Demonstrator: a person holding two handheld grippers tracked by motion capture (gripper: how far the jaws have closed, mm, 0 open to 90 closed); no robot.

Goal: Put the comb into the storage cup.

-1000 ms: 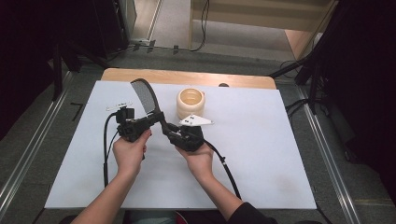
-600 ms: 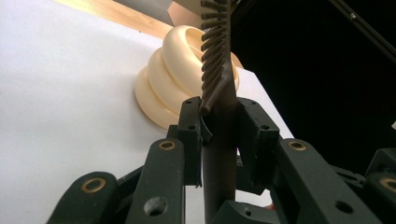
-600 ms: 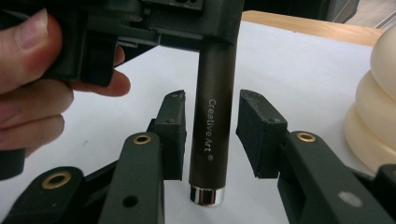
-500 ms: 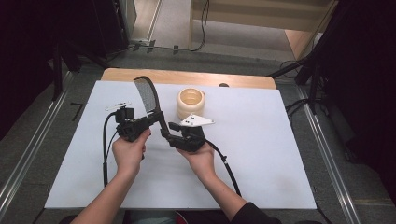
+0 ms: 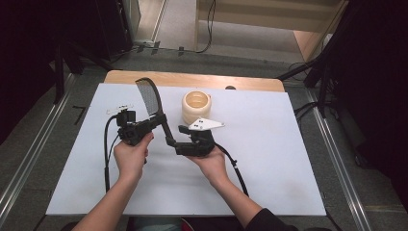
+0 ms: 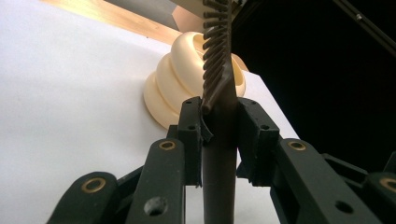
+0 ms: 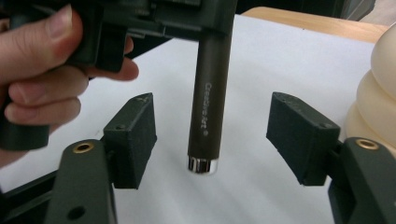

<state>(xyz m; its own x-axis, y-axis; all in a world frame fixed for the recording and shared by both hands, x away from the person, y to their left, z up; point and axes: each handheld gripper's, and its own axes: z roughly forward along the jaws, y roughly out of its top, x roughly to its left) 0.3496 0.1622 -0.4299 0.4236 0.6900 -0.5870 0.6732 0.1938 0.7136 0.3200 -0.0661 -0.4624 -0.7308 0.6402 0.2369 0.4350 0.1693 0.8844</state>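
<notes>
White sheeting covers the desk (image 5: 269,159), which stands on a grey floor with dark equipment around it. Near the far edge sits a cream ribbed holder (image 5: 196,106), open at the top and empty as far as the high view shows.

A hairbrush (image 5: 150,98) with a dark handle is lifted clear of the desk, held roughly upright with its bristled head uppermost. The left hand-held gripper (image 5: 155,120) is clamped on it: in the left gripper view the two pads press the handle (image 6: 218,154) from either side, just below where the bristles (image 6: 215,42) begin.

The right hand-held gripper (image 5: 174,140) sits lower, its jaws spread wide on either side of the handle's free end. In the right gripper view the silver-capped tip (image 7: 202,164) hangs between the pads (image 7: 301,140), touching neither.

So the pick-up looks done, and a hand-over or two-handed hold seems about to start but is not yet made. What appears left: closing the right jaws on the handle, then probably standing the brush in the holder just beside it, which remains unfilled.
</notes>
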